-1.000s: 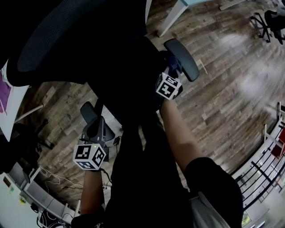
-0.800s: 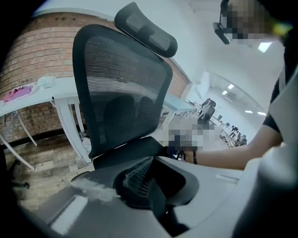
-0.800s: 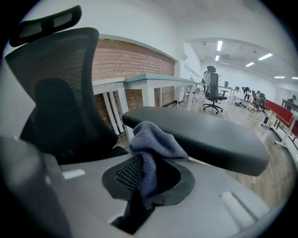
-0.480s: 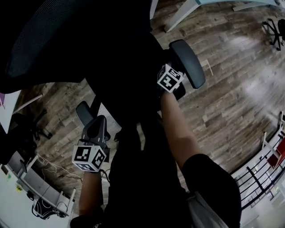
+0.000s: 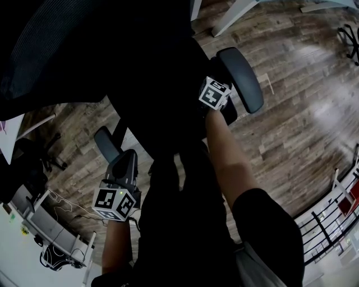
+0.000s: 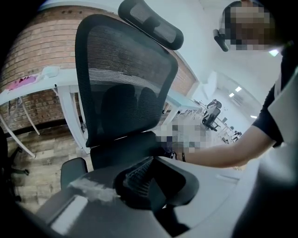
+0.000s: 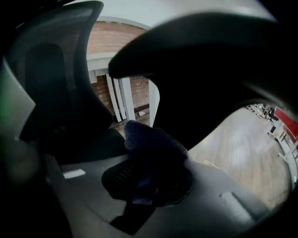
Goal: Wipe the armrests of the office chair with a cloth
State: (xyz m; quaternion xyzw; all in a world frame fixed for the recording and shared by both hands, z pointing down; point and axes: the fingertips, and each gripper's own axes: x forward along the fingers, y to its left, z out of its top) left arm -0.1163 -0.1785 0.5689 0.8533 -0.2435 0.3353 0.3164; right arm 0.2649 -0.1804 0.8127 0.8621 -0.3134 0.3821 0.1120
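Observation:
The black office chair fills the head view, its mesh backrest (image 5: 84, 50) at upper left. Its right armrest (image 5: 242, 78) lies just right of my right gripper's marker cube (image 5: 213, 93). In the right gripper view, the right gripper (image 7: 148, 173) is shut on a dark blue cloth (image 7: 153, 142), with the armrest's dark underside (image 7: 200, 60) close above. The left gripper (image 5: 124, 167) hovers by the left armrest (image 5: 105, 143), jaws shut on nothing. From the left gripper view, that gripper (image 6: 142, 179) faces the backrest (image 6: 123, 83) and headrest (image 6: 151, 23).
White desk legs (image 5: 235, 14) stand on the wood floor (image 5: 297, 101) behind the chair. Another chair's base (image 5: 350, 33) is at top right, a metal rack (image 5: 331, 218) at lower right, cables and equipment (image 5: 56, 235) at lower left. A white desk (image 6: 46, 76) fronts a brick wall.
The right gripper has drawn in against the right armrest; the blue cloth that showed above its cube is now hidden in the head view. The left gripper has dropped slightly lower.

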